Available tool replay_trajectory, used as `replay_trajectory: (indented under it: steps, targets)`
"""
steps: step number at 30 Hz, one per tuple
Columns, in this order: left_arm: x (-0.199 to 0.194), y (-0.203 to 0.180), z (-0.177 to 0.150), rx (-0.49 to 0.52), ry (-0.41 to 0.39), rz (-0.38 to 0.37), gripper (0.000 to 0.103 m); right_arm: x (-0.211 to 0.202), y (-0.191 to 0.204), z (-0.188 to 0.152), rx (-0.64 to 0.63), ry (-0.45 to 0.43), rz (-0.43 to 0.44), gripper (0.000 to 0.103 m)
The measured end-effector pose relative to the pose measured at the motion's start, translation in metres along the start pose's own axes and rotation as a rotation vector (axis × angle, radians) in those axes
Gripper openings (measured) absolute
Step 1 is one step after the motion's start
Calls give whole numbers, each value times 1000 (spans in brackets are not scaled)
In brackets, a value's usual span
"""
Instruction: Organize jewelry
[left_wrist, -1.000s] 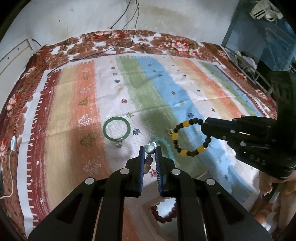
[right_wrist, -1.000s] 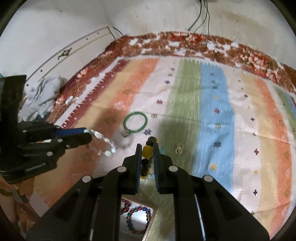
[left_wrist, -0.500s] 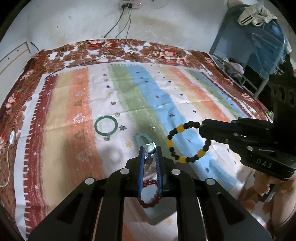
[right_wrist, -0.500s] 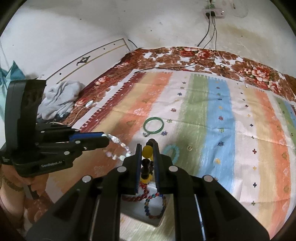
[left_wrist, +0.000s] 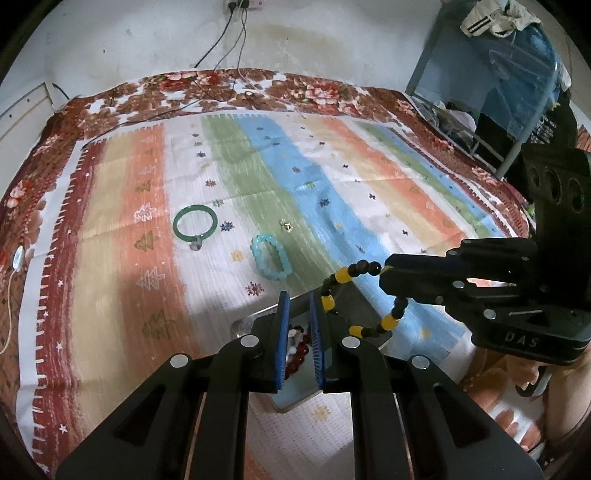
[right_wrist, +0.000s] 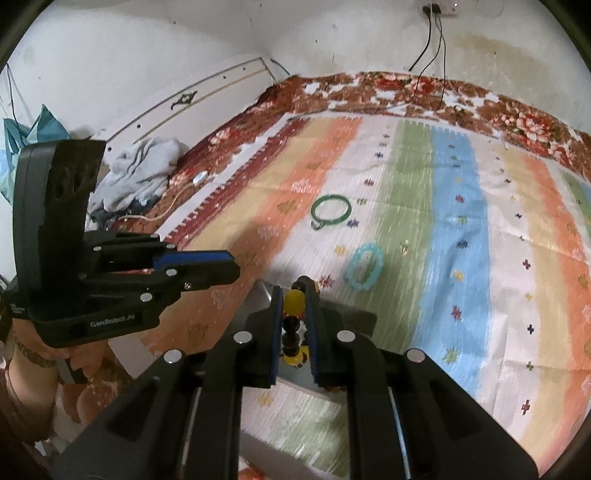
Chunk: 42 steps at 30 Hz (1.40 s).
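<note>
- The right gripper (right_wrist: 294, 301) is clenched on a black-and-yellow bead bracelet (left_wrist: 338, 288), which hangs in a loop above a grey tray (right_wrist: 356, 317).
- The left gripper (left_wrist: 297, 302) has its jaws drawn nearly together; I cannot tell whether anything is between them.
- The tray lies near the near edge of the striped cloth (left_wrist: 110, 280), with dark red beads (left_wrist: 301, 345) inside.
- A turquoise bead bracelet (left_wrist: 269, 257) lies on the cloth just beyond the tray.
- A green bangle (left_wrist: 195, 223) lies farther toward the middle, by a small charm (left_wrist: 195, 243).
- A small gold ring (left_wrist: 285, 224) lies near the turquoise bracelet.
</note>
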<state>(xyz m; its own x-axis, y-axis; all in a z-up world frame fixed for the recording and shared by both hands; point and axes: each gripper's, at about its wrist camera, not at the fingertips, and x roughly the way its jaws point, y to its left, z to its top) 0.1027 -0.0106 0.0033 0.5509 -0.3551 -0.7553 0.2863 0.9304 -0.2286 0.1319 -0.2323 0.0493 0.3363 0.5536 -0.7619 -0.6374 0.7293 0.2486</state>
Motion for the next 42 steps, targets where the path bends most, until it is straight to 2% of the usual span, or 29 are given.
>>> replay_trajectory:
  steps: [1, 2, 3, 4, 6, 8, 9, 10, 11, 14, 15, 19, 22, 29, 42]
  targets:
    - [1, 0, 0, 0, 2, 1, 11, 2, -1, 0, 4, 10, 4, 19]
    - [1, 0, 0, 1, 6, 2, 11, 5, -2, -1, 13, 24, 4, 39]
    - [2, 0, 0, 2, 7, 7, 11, 5, -4, -2, 19, 19, -2, 48]
    - [2, 1, 0, 1, 7, 13, 11, 5, -5, -2, 19, 15, -8, 53]
    - [4, 2, 0, -4, 12, 20, 12, 5, -9, -1, 23, 10, -21, 53]
    - [6, 7, 1, -15, 12, 31, 17, 5, -13, 0, 35, 6, -32, 53]
    - [7, 8, 1, -21, 12, 38, 23, 6, -15, 0, 39, 2, -40, 54]
    - [9, 12, 1, -33, 11, 50, 34, 6, -17, 1, 43, -1, -48, 54]
    - [11, 18, 2, -51, 10, 70, 38, 8, -21, 1, 52, -6, -66, 57]
    - [19, 35, 7, -88, 25, 113, 40, 15, -30, 5, 60, -2, -103, 60]
    - [21, 39, 9, -100, 27, 126, 44, 17, -33, 7, 63, 1, -112, 60]
    - [26, 59, 20, -140, 27, 169, 51, 22, -40, 14, 73, -5, -117, 60]
    - [29, 62, 28, -130, 21, 192, 56, 28, -45, 19, 84, -10, -128, 62]
    - [50, 73, 40, -115, 59, 248, 56, 54, -56, 30, 92, 26, -152, 65]
    - [94, 88, 56, -81, 146, 294, 56, 99, -69, 45, 76, 97, -186, 65]
